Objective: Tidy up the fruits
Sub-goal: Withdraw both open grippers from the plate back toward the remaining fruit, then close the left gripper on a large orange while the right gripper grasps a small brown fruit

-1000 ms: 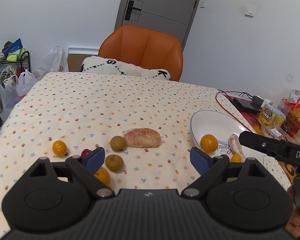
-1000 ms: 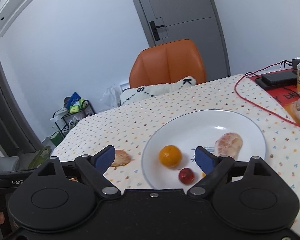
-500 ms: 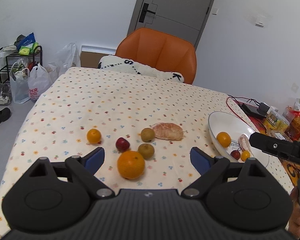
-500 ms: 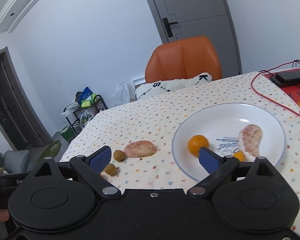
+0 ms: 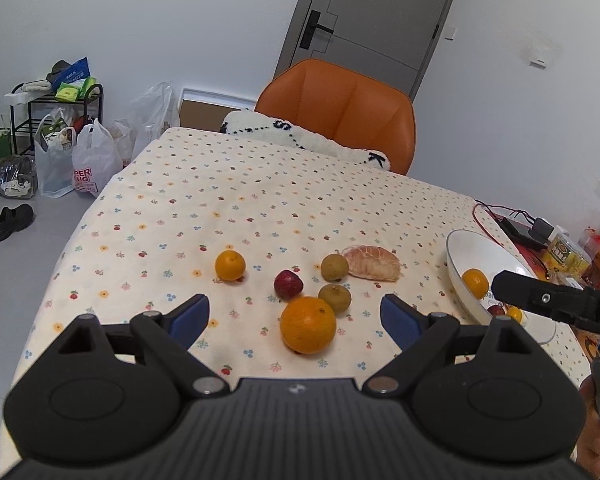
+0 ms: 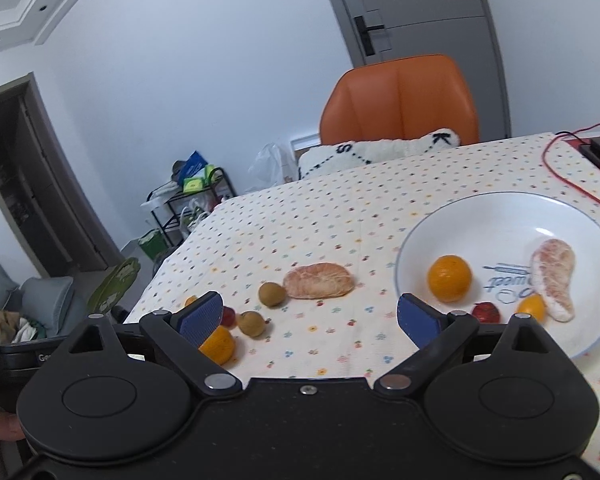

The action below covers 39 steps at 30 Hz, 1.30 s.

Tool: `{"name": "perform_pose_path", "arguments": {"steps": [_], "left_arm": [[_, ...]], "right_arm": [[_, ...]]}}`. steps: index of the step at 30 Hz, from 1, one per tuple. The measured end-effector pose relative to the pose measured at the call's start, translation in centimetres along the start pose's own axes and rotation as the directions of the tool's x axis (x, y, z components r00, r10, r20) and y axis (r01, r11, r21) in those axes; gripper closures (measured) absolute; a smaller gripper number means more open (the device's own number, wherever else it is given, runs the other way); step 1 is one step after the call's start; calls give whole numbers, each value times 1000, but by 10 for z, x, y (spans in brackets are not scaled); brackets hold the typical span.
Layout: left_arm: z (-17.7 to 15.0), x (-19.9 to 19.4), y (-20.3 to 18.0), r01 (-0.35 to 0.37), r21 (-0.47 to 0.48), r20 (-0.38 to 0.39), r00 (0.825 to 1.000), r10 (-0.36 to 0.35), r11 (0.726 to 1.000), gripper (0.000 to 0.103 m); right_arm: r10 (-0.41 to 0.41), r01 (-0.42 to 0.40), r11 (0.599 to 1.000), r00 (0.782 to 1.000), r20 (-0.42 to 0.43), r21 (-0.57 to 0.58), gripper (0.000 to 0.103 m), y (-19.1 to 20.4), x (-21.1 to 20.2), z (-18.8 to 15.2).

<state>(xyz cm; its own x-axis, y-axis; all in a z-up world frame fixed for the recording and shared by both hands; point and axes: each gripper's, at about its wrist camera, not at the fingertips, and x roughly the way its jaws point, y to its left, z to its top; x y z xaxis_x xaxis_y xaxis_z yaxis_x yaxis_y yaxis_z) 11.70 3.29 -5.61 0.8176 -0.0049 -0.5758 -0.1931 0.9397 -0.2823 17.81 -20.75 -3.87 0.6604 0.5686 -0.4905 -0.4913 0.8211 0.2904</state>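
Left tool (image 5: 295,316) was seen wide open, nothing gripped, held above the near edge of the worktop (image 5: 228,200). Large orange (image 5: 308,324) lay on the patterned cloth between its blue pads, closer to the right one, not touched.

Loose fruit was grouped just beyond the orange: a red fruit (image 5: 288,284), two brownish-green round fruits (image 5: 334,298) (image 5: 334,267), a peeled citrus half (image 5: 372,263) just beside the farther one. A small mandarin (image 5: 230,265) sat apart to the left.

Right tool (image 6: 309,317) was also wide open and empty, held over the cloth between the loose fruit and the white plate (image 6: 496,216). Its left pad overlapped the large orange in that view; contact could not be judged.

In the plate were seen: an orange (image 6: 449,278), a small red fruit (image 6: 486,312), a small yellow-orange fruit (image 6: 532,307), a peeled citrus segment (image 6: 554,276). Plate sat at the right side of the worktop, near a red cable (image 6: 560,168).

An orange chair (image 5: 340,112) with a white cushion (image 5: 304,140) stood at the far edge.
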Motion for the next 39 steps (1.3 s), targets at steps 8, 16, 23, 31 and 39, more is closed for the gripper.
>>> {"name": "perform_pose_path", "arguments": {"steps": [8, 16, 23, 31, 39], "left_arm": [[-7, 14, -1, 6, -1, -30, 1000, -7, 1000, 14], [-9, 27, -1, 20, -12, -51, 998, -21, 1000, 27], [-11, 40, 0, 42, -28, -75, 996, -44, 999, 35], [-13, 50, 7, 67, -47, -77, 995, -70, 997, 58], [-9, 43, 22, 60, -90, -76, 995, -67, 994, 65]], "right_arm": [[47, -48, 999, 998, -40, -19, 13, 13, 11, -1], [65, -67, 997, 995, -78, -25, 17, 19, 26, -3], [59, -61, 998, 994, -94, -17, 19, 16, 36, -3], [64, -66, 998, 992, -113, -10, 21, 15, 49, -5], [82, -83, 997, 987, -140, -5, 28, 17, 67, -6]]}}
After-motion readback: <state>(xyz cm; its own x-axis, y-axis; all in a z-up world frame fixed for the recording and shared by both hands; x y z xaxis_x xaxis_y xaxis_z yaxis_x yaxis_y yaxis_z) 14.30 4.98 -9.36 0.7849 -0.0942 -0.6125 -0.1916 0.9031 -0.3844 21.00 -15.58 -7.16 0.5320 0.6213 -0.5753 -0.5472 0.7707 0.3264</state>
